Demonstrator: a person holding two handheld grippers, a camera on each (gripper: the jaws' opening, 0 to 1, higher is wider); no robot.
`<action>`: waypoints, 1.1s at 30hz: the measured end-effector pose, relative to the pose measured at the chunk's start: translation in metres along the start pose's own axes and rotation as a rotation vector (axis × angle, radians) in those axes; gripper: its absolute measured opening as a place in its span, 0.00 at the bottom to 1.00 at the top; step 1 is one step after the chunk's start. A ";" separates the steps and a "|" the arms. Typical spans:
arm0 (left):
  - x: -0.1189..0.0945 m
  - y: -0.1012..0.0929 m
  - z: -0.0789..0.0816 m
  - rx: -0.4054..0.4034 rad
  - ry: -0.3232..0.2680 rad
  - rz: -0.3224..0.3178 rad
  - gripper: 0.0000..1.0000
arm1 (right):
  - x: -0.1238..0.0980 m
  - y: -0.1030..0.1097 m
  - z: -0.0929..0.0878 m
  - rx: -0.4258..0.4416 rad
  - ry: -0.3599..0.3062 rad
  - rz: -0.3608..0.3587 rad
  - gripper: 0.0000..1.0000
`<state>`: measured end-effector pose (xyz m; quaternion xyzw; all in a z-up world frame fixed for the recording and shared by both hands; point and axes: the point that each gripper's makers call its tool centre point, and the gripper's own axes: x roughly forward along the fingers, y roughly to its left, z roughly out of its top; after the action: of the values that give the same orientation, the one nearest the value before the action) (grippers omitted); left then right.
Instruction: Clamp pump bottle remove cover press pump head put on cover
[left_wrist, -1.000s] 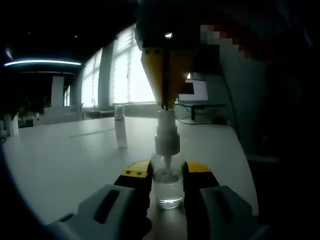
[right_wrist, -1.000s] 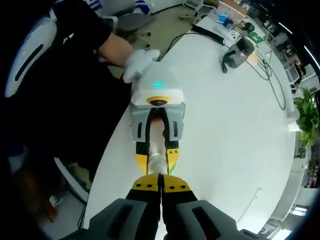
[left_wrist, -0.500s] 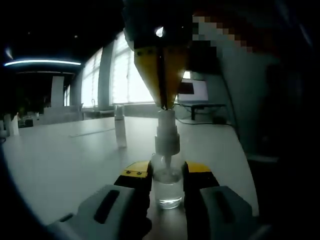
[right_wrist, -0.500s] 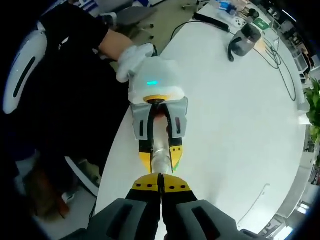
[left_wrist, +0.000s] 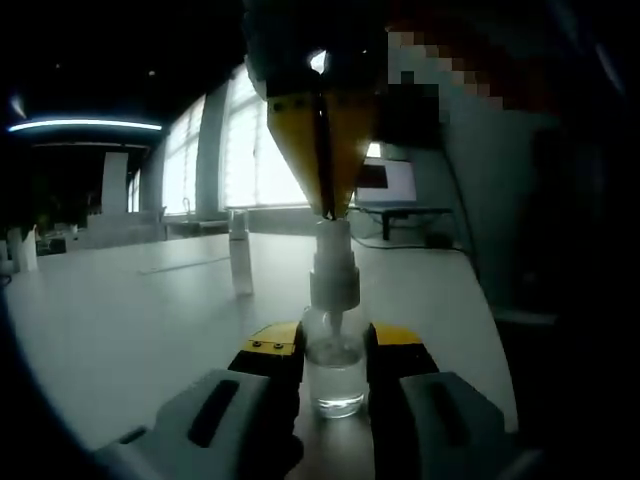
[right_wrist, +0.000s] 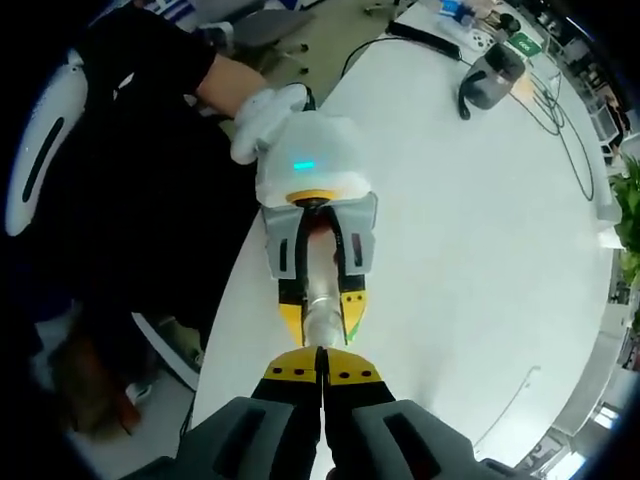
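My left gripper (left_wrist: 335, 342) is shut on the clear pump bottle (left_wrist: 334, 378), which stands upright on the white table (left_wrist: 130, 320). The white pump head (left_wrist: 333, 272) rises above the jaws. From above, my right gripper (left_wrist: 328, 208) comes down shut, its yellow tips resting on the top of the pump head. In the right gripper view the right gripper (right_wrist: 322, 354) points down at the bottle (right_wrist: 322, 318), held between the left gripper's yellow fingertips (right_wrist: 290, 318). A slim pale cover (left_wrist: 240, 254) stands upright further back on the left.
The bottle stands close to the table's edge (right_wrist: 225, 300), beside a person's dark sleeve and gloved hand (right_wrist: 262, 112). A grey device (right_wrist: 488, 80) with cables lies far across the table. A plant (right_wrist: 625, 220) stands at the far side. Bright windows (left_wrist: 255, 150) and a monitor (left_wrist: 385, 186) are behind.
The right gripper has shifted slightly to the left over the pump head and stays on it. The left gripper still clamps the bottle in the same place.
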<state>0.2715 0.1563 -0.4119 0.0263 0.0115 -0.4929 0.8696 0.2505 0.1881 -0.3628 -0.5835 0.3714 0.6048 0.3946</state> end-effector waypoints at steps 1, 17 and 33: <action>0.000 0.000 0.000 0.000 0.000 0.000 0.16 | 0.000 0.000 0.000 -0.002 0.000 0.001 0.00; 0.000 -0.002 0.001 0.002 0.000 0.001 0.16 | 0.000 0.000 0.000 -0.008 0.008 0.008 0.00; 0.000 0.002 -0.001 0.003 0.000 0.002 0.16 | 0.007 0.000 -0.001 0.046 -0.024 0.006 0.00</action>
<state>0.2734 0.1577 -0.4127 0.0278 0.0108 -0.4921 0.8700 0.2507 0.1870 -0.3699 -0.5659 0.3819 0.6044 0.4107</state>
